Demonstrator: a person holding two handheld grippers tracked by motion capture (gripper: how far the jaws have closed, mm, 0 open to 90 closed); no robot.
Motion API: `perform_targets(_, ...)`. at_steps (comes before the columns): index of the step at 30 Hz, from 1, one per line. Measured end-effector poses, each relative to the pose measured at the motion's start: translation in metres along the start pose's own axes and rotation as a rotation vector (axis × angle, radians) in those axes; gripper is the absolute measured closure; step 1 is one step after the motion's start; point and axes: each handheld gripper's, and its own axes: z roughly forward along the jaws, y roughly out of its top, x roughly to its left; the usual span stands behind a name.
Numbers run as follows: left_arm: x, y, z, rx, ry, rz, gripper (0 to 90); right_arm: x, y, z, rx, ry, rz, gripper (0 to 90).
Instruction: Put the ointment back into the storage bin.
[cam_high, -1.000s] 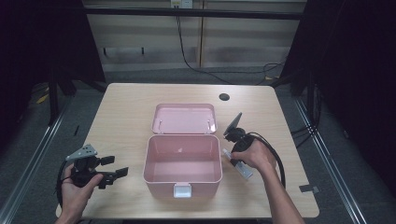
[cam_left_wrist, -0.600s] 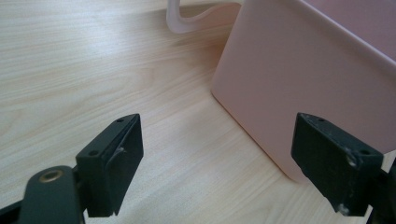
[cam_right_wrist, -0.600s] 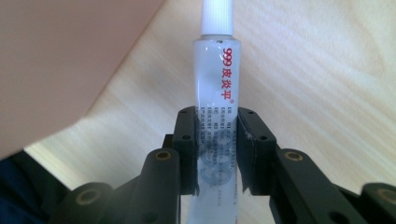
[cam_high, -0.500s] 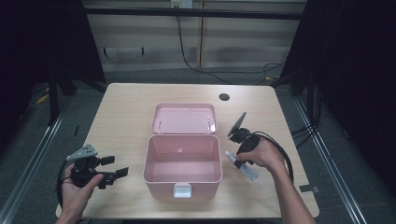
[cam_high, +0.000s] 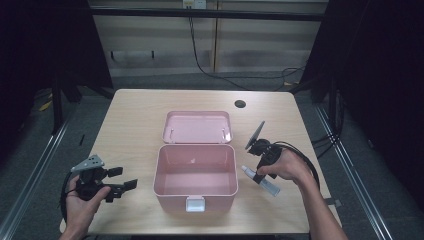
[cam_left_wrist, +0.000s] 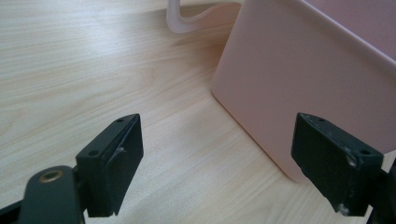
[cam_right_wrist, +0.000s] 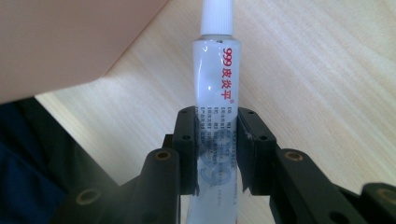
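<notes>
Left hand (cam_high: 82, 200) is resting near the front-left corner of the tabletop (cam_high: 135, 120), holding the left gripper (cam_high: 122, 184) low over the wood. Its fingers (cam_left_wrist: 112, 165) are standing wide apart with nothing between them, pointing toward the left wall of the pink box (cam_high: 196, 172); in the left gripper view that wall is sitting just beyond the fingers, not touching them.

Pink box is sitting open at mid-tabletop, toward the front edge, white latch (cam_high: 195, 203) facing the person. Its lid (cam_high: 197, 126) is lying flat behind it, toward the back edge.

Just right of the box, the right gripper (cam_high: 259, 174) is gripping a white tube (cam_high: 260, 181) with a white cap and red print. In the right gripper view the fingers (cam_right_wrist: 187, 140) are pressing on the tube's (cam_right_wrist: 215, 93) lower body from both sides, cap end pointing away, near the box wall. Right hand (cam_high: 287, 167) is holding the gripper near the right edge. Whether the tube is touching the wood, I cannot tell.
</notes>
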Motion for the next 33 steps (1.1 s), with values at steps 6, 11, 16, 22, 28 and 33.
perform_targets(6, 0.000, 0.000, 0.000, 0.002, 0.001, 0.000, 16.9, 0.004, -0.005, -0.006, 0.009, 0.007, -0.052, 71.6)
perform_targets(11, 0.000, 0.000, 0.000, 0.001, 0.002, -0.001, 17.0, 0.008, -0.008, -0.013, -0.001, 0.016, -0.057, 71.6)
perform_targets(16, 0.000, 0.000, 0.000, 0.001, 0.001, -0.001, 16.9, 0.012, -0.011, -0.019, 0.011, 0.026, -0.076, 71.6)
perform_targets(22, 0.000, 0.000, 0.000, 0.002, 0.001, 0.000, 17.0, 0.015, -0.013, -0.024, 0.021, 0.019, -0.107, 71.6)
perform_targets(28, 0.000, 0.000, 0.000, 0.001, 0.000, 0.000, 17.0, 0.020, -0.015, -0.032, 0.020, 0.012, -0.127, 71.6)
perform_targets(33, 0.000, 0.000, 0.000, 0.002, 0.001, 0.000, 17.0, 0.023, -0.017, -0.036, 0.017, 0.023, -0.142, 71.6)
